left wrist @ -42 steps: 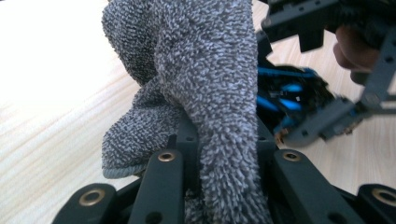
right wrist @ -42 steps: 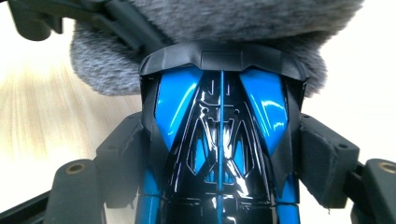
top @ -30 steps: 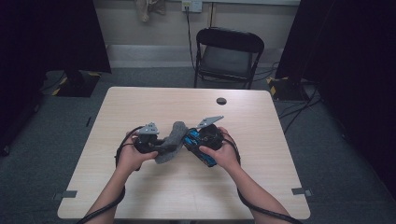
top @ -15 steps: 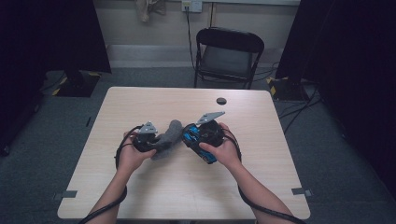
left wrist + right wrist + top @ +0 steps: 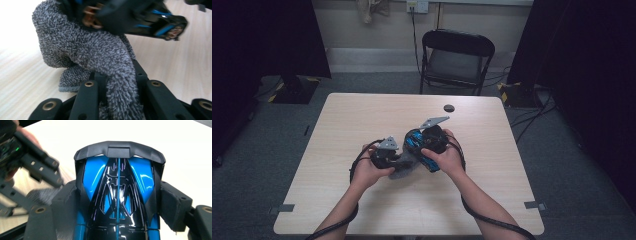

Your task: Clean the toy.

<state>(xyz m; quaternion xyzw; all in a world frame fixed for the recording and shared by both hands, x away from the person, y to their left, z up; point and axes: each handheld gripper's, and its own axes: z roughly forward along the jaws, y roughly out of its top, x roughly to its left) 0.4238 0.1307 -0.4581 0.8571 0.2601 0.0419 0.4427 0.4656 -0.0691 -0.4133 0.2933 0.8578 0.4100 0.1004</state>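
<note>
Currently your left gripper pinches a soft, limp grey terry cloth over the tabletop, while your right gripper clamps the glossy, slippery blue-black toy car by its flanks.

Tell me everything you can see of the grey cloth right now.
The grey cloth is a fluffy, speckled terry piece, bunched and folded. The left gripper is shut on one end, its fingers pinching it. The rest drapes toward the wooden table and lies against the underside of the blue-and-black toy car held in the right gripper.
</note>
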